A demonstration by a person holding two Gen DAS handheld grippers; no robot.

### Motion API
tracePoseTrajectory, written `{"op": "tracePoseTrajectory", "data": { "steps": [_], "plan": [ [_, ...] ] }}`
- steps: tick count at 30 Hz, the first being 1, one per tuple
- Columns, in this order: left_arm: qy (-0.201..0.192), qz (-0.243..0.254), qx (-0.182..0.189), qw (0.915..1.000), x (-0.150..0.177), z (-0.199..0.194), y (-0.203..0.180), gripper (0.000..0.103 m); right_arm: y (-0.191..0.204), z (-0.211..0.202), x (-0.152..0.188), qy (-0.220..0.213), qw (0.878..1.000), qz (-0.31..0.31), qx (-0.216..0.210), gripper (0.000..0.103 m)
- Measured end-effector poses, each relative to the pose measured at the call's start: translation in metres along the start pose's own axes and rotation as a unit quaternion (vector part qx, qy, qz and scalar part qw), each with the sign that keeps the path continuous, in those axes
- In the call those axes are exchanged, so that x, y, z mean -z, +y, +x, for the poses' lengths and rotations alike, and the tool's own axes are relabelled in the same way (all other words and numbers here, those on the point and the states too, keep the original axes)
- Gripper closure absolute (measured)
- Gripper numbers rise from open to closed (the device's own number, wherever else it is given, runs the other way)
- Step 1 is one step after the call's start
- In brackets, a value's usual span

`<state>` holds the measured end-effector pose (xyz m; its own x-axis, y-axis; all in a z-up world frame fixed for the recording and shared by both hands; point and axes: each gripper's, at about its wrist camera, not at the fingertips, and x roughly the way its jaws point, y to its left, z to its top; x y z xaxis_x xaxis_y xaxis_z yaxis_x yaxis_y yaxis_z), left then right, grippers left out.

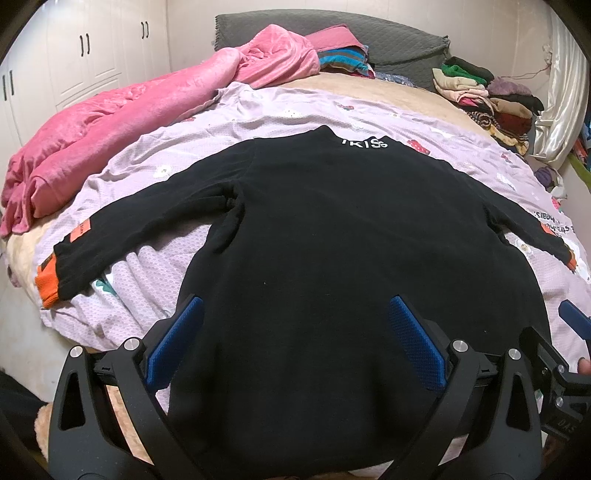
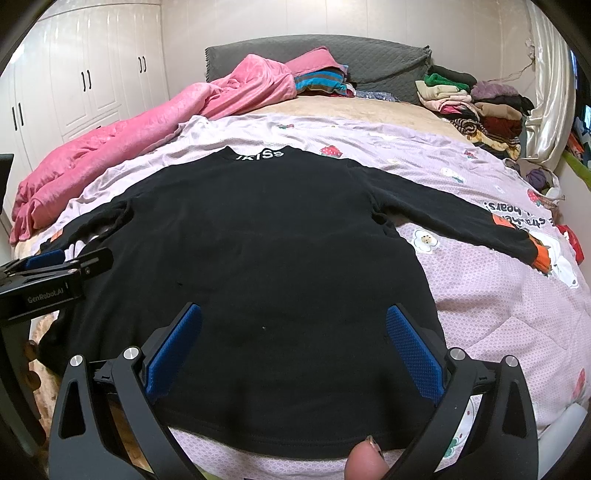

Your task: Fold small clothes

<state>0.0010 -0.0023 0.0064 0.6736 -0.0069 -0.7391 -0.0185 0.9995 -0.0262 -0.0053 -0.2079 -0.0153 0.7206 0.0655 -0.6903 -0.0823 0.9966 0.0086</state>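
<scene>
A black long-sleeved sweater [image 1: 332,229] [image 2: 258,240] lies flat on the lilac bedspread, collar with white letters at the far side, both sleeves spread out, orange cuffs [image 1: 47,282] [image 2: 543,256] at the ends. My left gripper [image 1: 293,314] hovers open over the sweater's lower left part, blue pads wide apart, nothing between them. My right gripper [image 2: 293,321] stands open over the lower right part near the hem. A fingertip [image 2: 364,461] shows at the bottom edge below the hem. Each gripper appears at the other view's side, the left gripper [image 2: 48,273] and the right gripper [image 1: 569,343].
A pink blanket [image 1: 122,122] is bunched along the bed's left side. Stacks of folded clothes [image 1: 487,96] sit at the back right, a grey headboard cushion [image 1: 332,33] behind. White wardrobes [image 2: 74,81] stand to the left. The lilac bedspread [image 2: 498,314] lies bare right of the sweater.
</scene>
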Motion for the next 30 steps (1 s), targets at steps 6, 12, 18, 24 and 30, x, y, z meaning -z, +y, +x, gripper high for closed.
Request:
{"op": "tracePoseTrajectory", "data": {
  "steps": [6,12,18,24,30],
  "plan": [
    [0.003,0.0,-0.001,1.0,0.0,0.002,-0.001,0.009,-0.002,0.003,-0.001,0.004,1.0,0.002,-0.007,0.004],
    [0.004,0.001,0.001,1.0,-0.002,0.007,-0.005,0.009,-0.003,0.009,-0.005,0.008,1.0,0.005,-0.015,0.004],
    [0.01,-0.004,0.004,0.9999,-0.014,0.017,-0.009,0.009,-0.013,0.021,-0.013,0.016,0.999,0.017,-0.027,0.004],
    [0.014,-0.003,0.01,0.9998,-0.035,0.03,-0.018,0.009,-0.029,0.036,-0.028,0.025,0.998,0.04,-0.028,0.004],
    [0.02,0.003,0.016,0.9997,-0.058,0.046,-0.032,0.009,-0.063,0.052,-0.046,0.026,0.997,0.076,-0.008,0.004]
  ]
}}
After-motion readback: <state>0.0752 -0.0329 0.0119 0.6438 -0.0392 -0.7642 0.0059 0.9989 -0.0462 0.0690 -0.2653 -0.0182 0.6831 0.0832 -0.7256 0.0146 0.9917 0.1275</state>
